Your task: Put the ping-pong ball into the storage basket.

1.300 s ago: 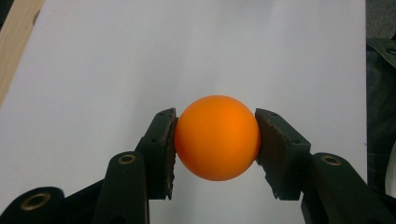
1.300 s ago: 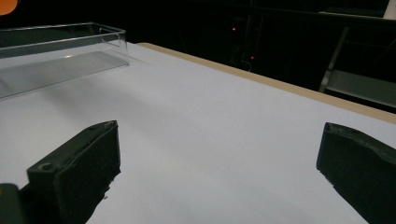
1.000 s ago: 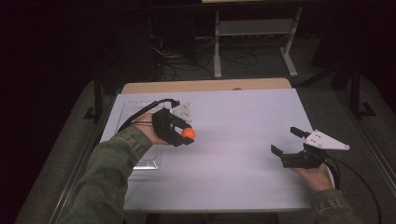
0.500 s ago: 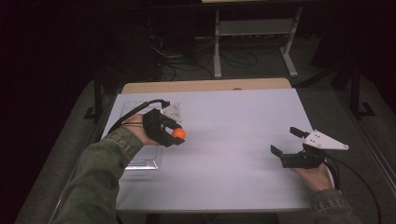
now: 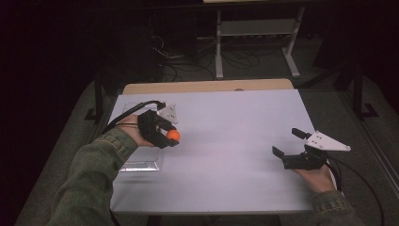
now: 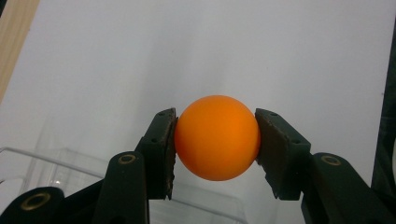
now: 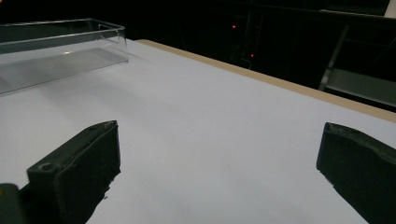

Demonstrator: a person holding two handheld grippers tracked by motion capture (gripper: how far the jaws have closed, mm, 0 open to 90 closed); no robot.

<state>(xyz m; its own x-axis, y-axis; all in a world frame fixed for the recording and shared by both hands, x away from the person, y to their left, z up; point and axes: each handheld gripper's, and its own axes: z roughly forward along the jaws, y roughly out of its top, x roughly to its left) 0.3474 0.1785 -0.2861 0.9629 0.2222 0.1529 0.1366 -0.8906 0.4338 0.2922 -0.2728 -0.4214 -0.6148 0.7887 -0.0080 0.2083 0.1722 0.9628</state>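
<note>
Since the earlier frames, the left gripper had drawn back toward the left edge of the matte white table, carrying the smooth orange plastic ball with it. Its two black jaws were clamped on opposite sides of the ball, the rough dark pads pressed against the glossy round surface. The ball was held above the table, just beside the clear rectangular plastic tray at the left edge. In the left gripper view the tray's transparent rim lay below the jaws. The right gripper had stayed low at the right side of the table, jaws wide apart, nothing between them. In its own view, the blocky black pads flanked bare white tabletop.
</note>
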